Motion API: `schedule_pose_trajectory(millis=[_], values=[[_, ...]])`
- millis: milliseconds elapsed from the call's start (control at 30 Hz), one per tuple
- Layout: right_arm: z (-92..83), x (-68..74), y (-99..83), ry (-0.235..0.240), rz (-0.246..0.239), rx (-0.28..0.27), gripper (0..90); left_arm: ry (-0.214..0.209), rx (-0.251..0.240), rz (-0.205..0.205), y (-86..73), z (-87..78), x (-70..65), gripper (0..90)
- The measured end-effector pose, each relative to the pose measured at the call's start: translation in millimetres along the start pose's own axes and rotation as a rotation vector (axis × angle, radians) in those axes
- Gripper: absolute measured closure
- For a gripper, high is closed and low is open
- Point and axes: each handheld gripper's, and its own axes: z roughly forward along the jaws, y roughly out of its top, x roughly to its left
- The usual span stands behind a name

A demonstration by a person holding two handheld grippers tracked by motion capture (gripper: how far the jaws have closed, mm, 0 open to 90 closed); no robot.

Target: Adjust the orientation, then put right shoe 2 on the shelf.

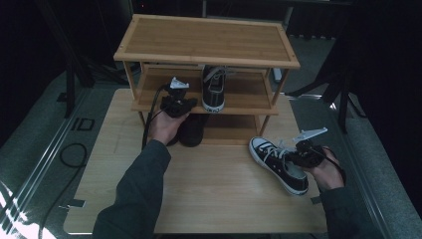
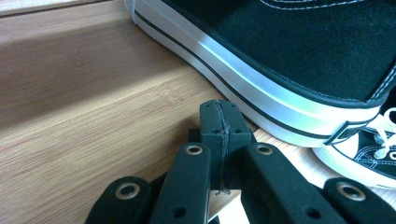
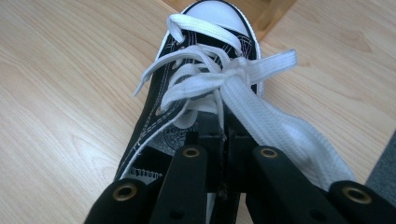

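A black canvas sneaker (image 1: 278, 164) with white laces lies on the pale table, toe toward the rack. My right gripper (image 1: 300, 152) sits over its opening. In the right gripper view the jaws (image 3: 223, 135) are shut at the tongue under the white laces (image 3: 261, 116); whether they pinch lace or tongue I cannot tell. A matching sneaker (image 1: 213, 89) stands on the middle shelf of the wooden rack (image 1: 149, 55). My left gripper (image 1: 181, 98) rests just left of it, shut and empty (image 2: 219, 116), with its tips beside the white sole (image 2: 243, 88).
A dark shoe (image 1: 191, 130) sits on the rack's bottom shelf, below my left hand. The rack's top shelf (image 1: 206, 40) is bare. Bare tabletop (image 1: 214, 194) stretches between my forearms. Dark floor and stand legs surround the table.
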Motion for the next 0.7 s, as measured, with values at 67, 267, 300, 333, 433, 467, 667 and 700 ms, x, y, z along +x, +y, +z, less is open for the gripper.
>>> schedule_pose_trajectory(millis=[67, 267, 300, 333, 433, 467, 667, 700], values=[[0.3, 2.6, 2.6, 0.007, -0.012, -0.001, 88.2, 0.0, 0.001, 0.0, 0.1, 0.0, 0.1, 90.0], [-0.9, 9.9, 7.7, 0.028, -0.045, -0.009, 88.1, 0.003, 0.001, 0.0, 0.1, 0.0, -0.3, 90.0], [-1.3, 10.9, 8.7, 0.03, -0.048, -0.009, 88.1, 0.002, 0.001, 0.0, 0.2, 0.0, -0.2, 90.0], [-1.6, 11.5, 9.6, 0.035, -0.056, -0.011, 88.2, 0.002, 0.002, 0.001, 0.2, -0.1, -0.2, 90.0], [-2.4, 13.5, 12.5, 0.044, -0.075, -0.012, 88.1, 0.002, 0.001, 0.0, 0.1, -0.1, -0.2, 90.0], [-2.3, 13.7, 13.5, 0.051, -0.08, -0.016, 88.1, 0.002, 0.001, -0.001, 0.1, 0.0, -0.3, 90.0], [-3.3, 17.0, 19.3, 0.076, -0.099, -0.025, 88.2, 0.002, 0.002, 0.001, 0.3, 0.0, -0.2, 90.0], [-3.6, 17.4, 20.3, 0.083, -0.108, -0.027, 88.1, 0.002, 0.002, 0.0, 0.2, 0.0, -0.2, 90.0]])
